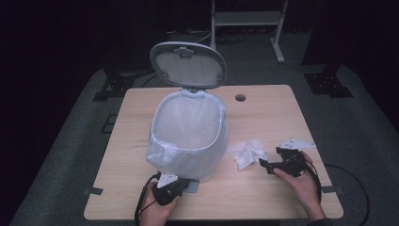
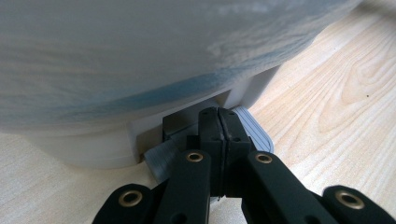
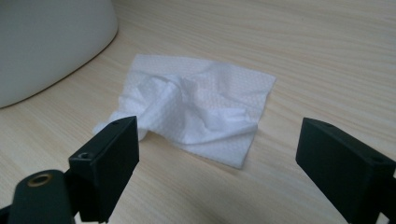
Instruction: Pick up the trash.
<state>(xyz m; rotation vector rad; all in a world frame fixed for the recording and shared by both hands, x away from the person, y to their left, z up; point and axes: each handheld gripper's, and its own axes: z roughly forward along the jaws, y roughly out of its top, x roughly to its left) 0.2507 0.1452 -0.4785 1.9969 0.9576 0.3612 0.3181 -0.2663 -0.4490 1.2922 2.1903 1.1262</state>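
Left gripper (image 2: 219, 140) jaws fully closed, tips pressed on the grey pedal (image 2: 254, 133) at the base of the bin (image 1: 188, 136); lid up. Right gripper (image 3: 217, 158) jaws wide apart, holding nothing, aimed at the crumpled tissue (image 3: 196, 107) lying on the desk (image 1: 263, 197) just right of the bin.

A dark lab: lone wooden table (image 1: 263, 113), metal stand (image 1: 247, 19) behind.

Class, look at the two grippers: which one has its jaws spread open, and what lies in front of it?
The right gripper: its jaws stand wide apart before the crumpled white tissue. The left gripper has its jaws shut and rests on the bin's pedal.
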